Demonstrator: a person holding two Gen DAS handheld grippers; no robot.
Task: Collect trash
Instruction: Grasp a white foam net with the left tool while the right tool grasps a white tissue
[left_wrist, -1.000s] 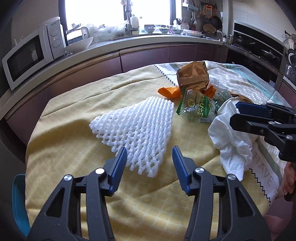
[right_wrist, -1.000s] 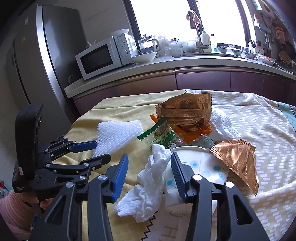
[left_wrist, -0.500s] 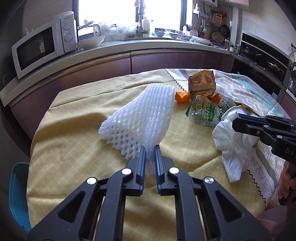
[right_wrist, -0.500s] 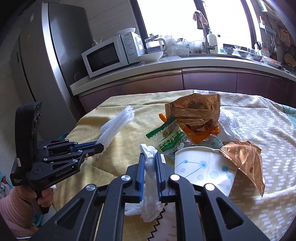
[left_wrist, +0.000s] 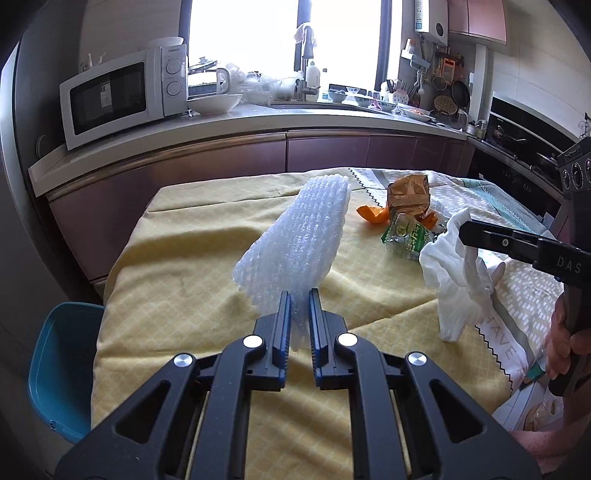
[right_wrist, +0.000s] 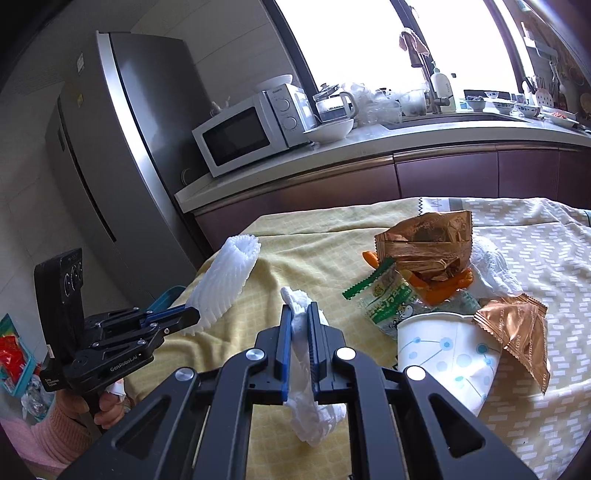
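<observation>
A white foam fruit net (left_wrist: 295, 240) hangs lifted off the yellow tablecloth (left_wrist: 192, 266), and my left gripper (left_wrist: 298, 295) is shut on its near edge. From the right wrist view that left gripper (right_wrist: 192, 314) holds the net (right_wrist: 225, 277) at the table's left edge. My right gripper (right_wrist: 298, 308) has its jaws closing on a crumpled white tissue (right_wrist: 310, 413), pads pressing it; the tissue dangles below them. In the left wrist view the tissue (left_wrist: 454, 280) hangs from the right gripper (left_wrist: 463, 230).
Trash lies on the table: a brown wrapper (right_wrist: 424, 243), a green snack packet (right_wrist: 388, 299), orange peel (right_wrist: 443, 286), a paper cup (right_wrist: 443, 350) and a second brown wrapper (right_wrist: 517, 328). A blue chair (left_wrist: 62, 362) stands at the table's left. A teal bin (right_wrist: 14, 354) sits on the floor.
Both grippers went from open to shut, the left on the foam net, the right on the tissue. Both items have since been lifted off the cloth, the net standing up further.
</observation>
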